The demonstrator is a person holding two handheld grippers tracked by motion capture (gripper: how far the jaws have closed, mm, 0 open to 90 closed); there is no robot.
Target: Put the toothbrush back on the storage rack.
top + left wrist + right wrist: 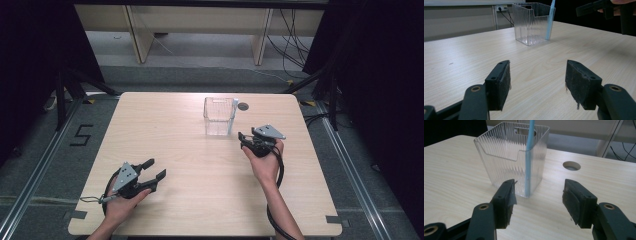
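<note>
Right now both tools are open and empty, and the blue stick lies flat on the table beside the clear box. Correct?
Not quite. The blue stick stands upright inside the clear box, as the right gripper view shows. Both tools are open and empty.

- The container (pixel 219 116) stands on the bench (pixel 200 200), toward the far edge and a little right of the middle.
- A straw (pixel 232 116) stands in the container, upright in its right corner and rising above the rim.
- A round hole (pixel 243 106) in the bench lies just right of the container, near the far edge.
- The right tool (pixel 246 140) sits right of and nearer than the container, close beside it, its jaws pointing left toward it.
- The left tool (pixel 155 168) lies at the near left of the bench, well apart from the container.
- Beyond the far edge, desk legs (pixel 261 42) stand on the floor.
</note>
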